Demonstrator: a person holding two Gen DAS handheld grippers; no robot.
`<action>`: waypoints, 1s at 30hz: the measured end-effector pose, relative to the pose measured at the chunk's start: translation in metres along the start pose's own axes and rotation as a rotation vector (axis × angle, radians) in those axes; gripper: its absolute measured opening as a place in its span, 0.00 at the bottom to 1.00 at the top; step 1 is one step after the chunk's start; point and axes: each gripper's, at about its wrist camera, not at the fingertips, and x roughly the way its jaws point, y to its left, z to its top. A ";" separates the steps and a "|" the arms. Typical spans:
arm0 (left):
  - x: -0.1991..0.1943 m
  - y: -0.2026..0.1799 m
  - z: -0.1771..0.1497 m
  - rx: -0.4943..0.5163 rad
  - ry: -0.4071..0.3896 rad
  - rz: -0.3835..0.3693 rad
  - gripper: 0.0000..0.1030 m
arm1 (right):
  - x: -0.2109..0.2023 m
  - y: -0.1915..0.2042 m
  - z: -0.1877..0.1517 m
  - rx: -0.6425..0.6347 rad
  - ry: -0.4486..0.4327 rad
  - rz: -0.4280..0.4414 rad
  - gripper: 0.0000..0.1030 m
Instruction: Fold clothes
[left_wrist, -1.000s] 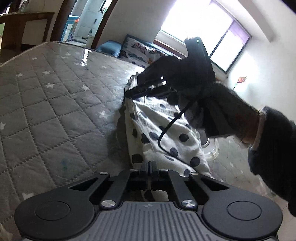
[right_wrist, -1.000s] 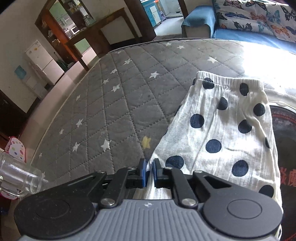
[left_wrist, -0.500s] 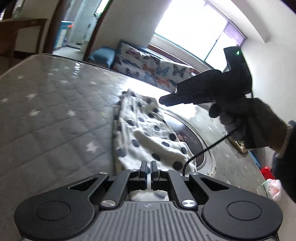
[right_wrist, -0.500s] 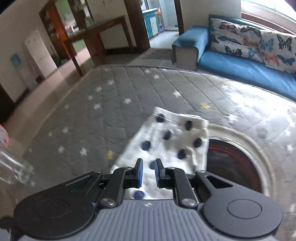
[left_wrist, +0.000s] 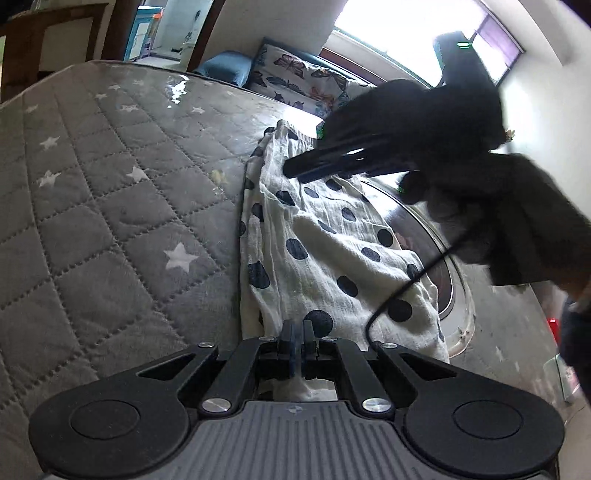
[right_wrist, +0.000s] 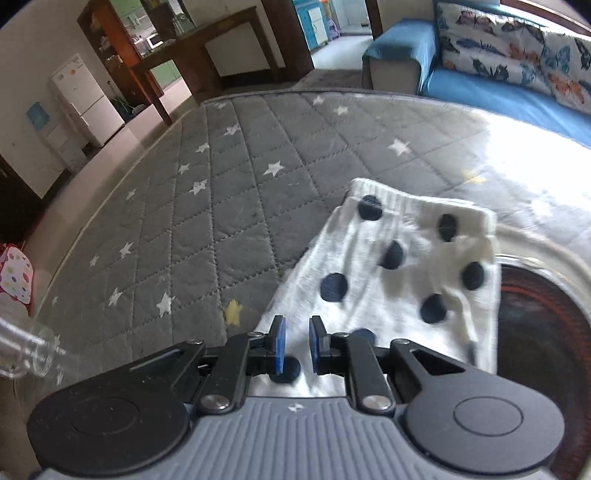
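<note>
White polka-dot pants (left_wrist: 325, 254) lie folded lengthwise on a grey star-quilted mat (left_wrist: 110, 206). My left gripper (left_wrist: 297, 328) is shut on the near end of the pants. My right gripper (right_wrist: 295, 332) is open and empty, hovering just above the pants (right_wrist: 399, 280), whose waistband lies at the far end. In the left wrist view the right gripper (left_wrist: 306, 168) shows dark above the far end of the pants, held by a gloved hand.
A round dark disc with a pale rim (right_wrist: 535, 314) lies under the pants' right edge. A blue sofa with butterfly cushions (right_wrist: 498, 62) stands beyond the mat. A clear glass jar (right_wrist: 22, 354) is at the left edge. A wooden table (right_wrist: 207, 48) stands farther back.
My right gripper let go of the pants, opened and moved toward the waistband end. My left gripper stayed shut on the near end and lowered back toward the mat.
</note>
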 end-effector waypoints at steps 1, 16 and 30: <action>0.001 0.000 0.000 0.001 -0.001 0.001 0.03 | 0.005 0.001 0.001 0.006 0.000 -0.004 0.13; 0.002 0.007 0.000 -0.008 -0.003 -0.031 0.03 | -0.100 -0.016 0.005 -0.059 -0.160 -0.100 0.13; -0.004 -0.006 0.002 0.072 -0.010 0.013 0.06 | -0.203 -0.031 -0.051 -0.247 -0.107 -0.288 0.21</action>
